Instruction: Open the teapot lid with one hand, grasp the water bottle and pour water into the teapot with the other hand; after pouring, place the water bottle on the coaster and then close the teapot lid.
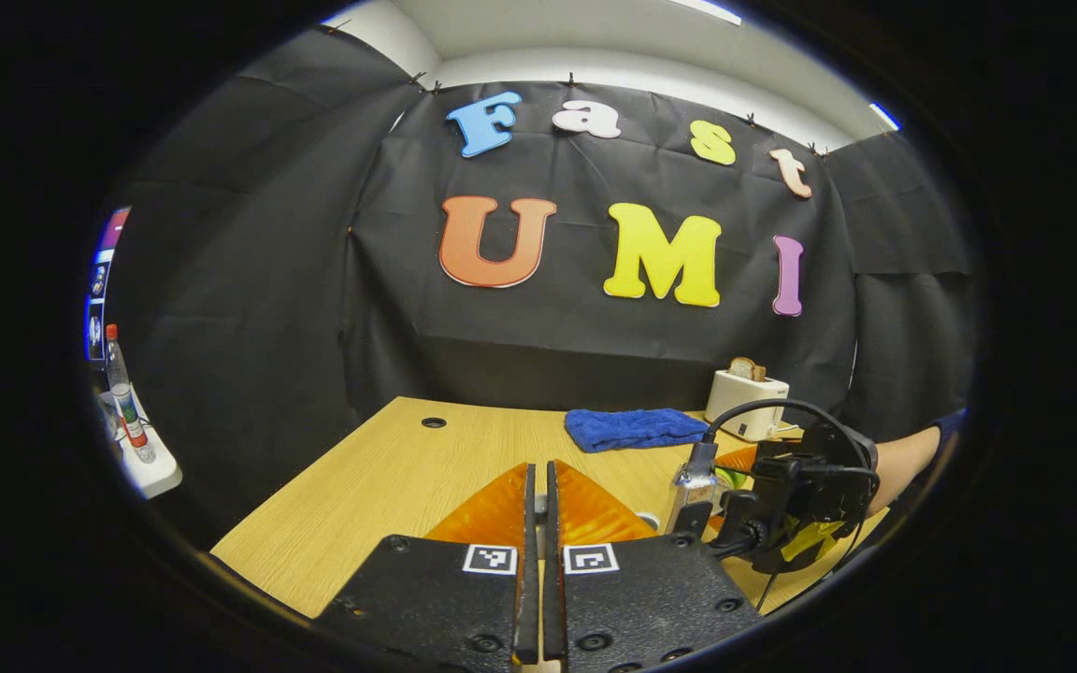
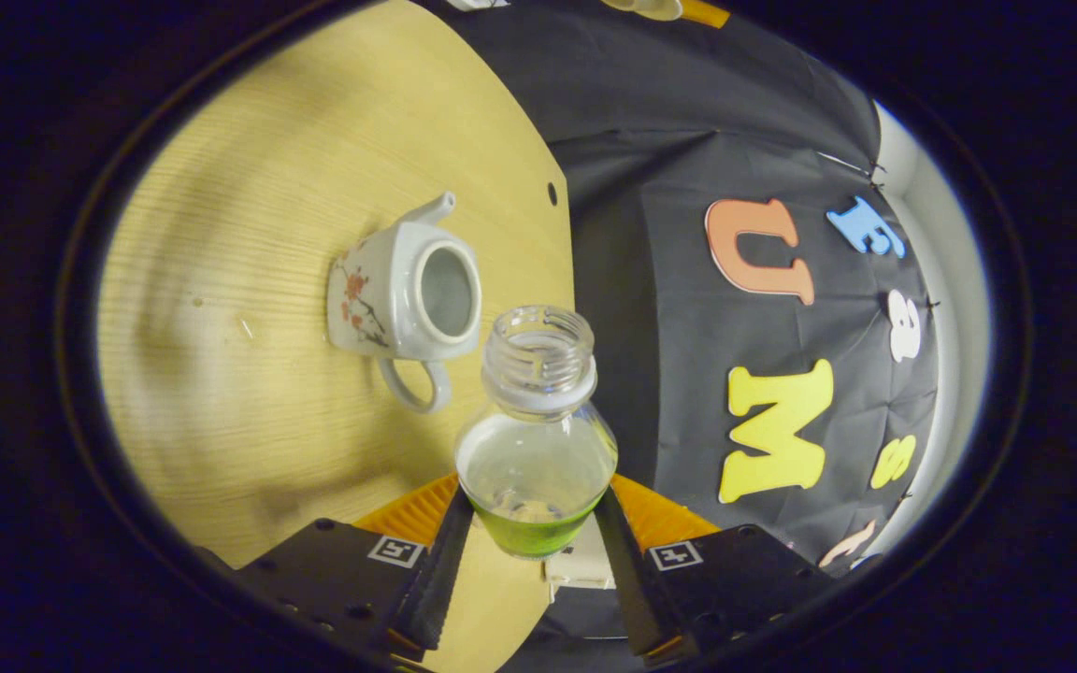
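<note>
Wooden table [image 1: 380,477], blue cloth [image 1: 634,428]

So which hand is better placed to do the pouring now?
The right. Its hand-held gripper is clamped on the uncapped water bottle, tilted with its mouth near the teapot, whose lid is already off. The left hand-held gripper is closed, away from the teapot.

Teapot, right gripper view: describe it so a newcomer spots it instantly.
Start from the light wooden table. The teapot sits on it alone, beyond the mouth of the clear uncapped bottle clamped in the right gripper. It is white with a red blossom sprig, a short spout and loop handle, and its round top opening has no lid.
</note>
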The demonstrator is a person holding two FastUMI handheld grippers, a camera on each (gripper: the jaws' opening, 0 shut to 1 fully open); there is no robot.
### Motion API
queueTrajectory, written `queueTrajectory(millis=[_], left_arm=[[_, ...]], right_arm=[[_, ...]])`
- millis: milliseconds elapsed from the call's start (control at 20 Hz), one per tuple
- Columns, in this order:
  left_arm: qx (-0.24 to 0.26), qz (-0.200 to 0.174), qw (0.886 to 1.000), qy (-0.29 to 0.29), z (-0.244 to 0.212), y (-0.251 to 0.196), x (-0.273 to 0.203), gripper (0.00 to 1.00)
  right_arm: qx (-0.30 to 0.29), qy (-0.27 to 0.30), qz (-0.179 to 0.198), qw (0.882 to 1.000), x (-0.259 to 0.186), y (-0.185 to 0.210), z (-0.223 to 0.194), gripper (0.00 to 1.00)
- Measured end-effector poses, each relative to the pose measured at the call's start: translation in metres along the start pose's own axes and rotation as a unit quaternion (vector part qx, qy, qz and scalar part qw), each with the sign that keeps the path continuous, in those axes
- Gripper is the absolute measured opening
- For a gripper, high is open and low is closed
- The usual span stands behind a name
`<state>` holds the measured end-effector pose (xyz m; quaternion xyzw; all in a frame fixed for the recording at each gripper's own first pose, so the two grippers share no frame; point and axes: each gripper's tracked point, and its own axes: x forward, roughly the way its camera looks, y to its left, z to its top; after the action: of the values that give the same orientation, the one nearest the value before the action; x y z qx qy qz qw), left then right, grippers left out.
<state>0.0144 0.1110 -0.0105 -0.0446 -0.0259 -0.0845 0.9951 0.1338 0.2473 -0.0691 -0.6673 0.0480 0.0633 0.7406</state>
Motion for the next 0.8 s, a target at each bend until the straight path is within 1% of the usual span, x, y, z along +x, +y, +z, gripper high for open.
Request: queueTrajectory(millis=[50,100,150,200,250,300,350,400,450,500,550,600,650,750,800], left_arm=[[-0.001,0.001,1.0,0.002,-0.002,0.0,0.0,0.04],[-0.002,0.0,1.0,0.005,-0.002,-0.001,0.0,0.04],[-0.002,-0.002,1.0,0.005,-0.003,-0.002,0.0,0.04],[-0.002,-0.004,1.0,0.003,-0.002,-0.003,0.0,0.04],[-0.003,-0.006,1.0,0.003,-0.001,-0.006,0.0,0.05],[-0.003,-0.008,1.0,0.003,-0.002,-0.007,0.0,0.04],[-0.001,-0.007,1.0,0.004,-0.003,-0.008,0.001,0.05],[0.001,-0.007,1.0,0.006,-0.004,-0.008,0.002,0.05],[0.002,-0.006,1.0,0.007,-0.004,-0.008,0.002,0.05],[0.003,-0.007,1.0,0.007,-0.003,-0.01,0.002,0.05],[0.003,-0.007,1.0,0.007,-0.003,-0.01,0.001,0.05],[0.004,-0.008,1.0,0.007,-0.003,-0.011,0.002,0.05],[0.005,-0.008,1.0,0.007,-0.003,-0.012,0.001,0.05],[0.009,-0.009,1.0,0.009,-0.004,-0.014,0.003,0.05],[0.013,-0.009,1.0,0.009,-0.004,-0.015,0.003,0.05]], right_arm=[[0.006,-0.003,0.005,1.0,0.0,0.001,0.0,0.75],[0.023,-0.009,0.014,1.0,0.001,0.003,0.001,0.72],[0.051,-0.013,0.026,0.998,0.002,0.006,-0.002,0.75],[0.082,-0.013,0.043,0.996,0.001,0.01,-0.006,0.72],[0.112,-0.013,0.06,0.992,0.002,0.012,-0.009,0.75],[0.14,-0.014,0.073,0.987,0.002,0.014,-0.01,0.75],[0.157,-0.014,0.075,0.985,-0.001,0.01,-0.012,0.75],[0.175,-0.015,0.079,0.981,0.0,0.008,-0.014,0.72],[0.189,-0.017,0.082,0.978,-0.002,0.004,-0.016,0.75],[0.207,-0.014,0.089,0.974,-0.003,0.003,-0.02,0.72],[0.225,-0.018,0.096,0.97,-0.002,0.002,-0.023,0.72],[0.24,-0.02,0.101,0.965,-0.002,0.0,-0.024,0.75],[0.254,-0.022,0.106,0.961,-0.001,-0.002,-0.024,0.72],[0.265,-0.025,0.108,0.958,0.007,-0.004,-0.024,0.72],[0.264,-0.028,0.108,0.958,0.011,-0.004,-0.021,0.75]])
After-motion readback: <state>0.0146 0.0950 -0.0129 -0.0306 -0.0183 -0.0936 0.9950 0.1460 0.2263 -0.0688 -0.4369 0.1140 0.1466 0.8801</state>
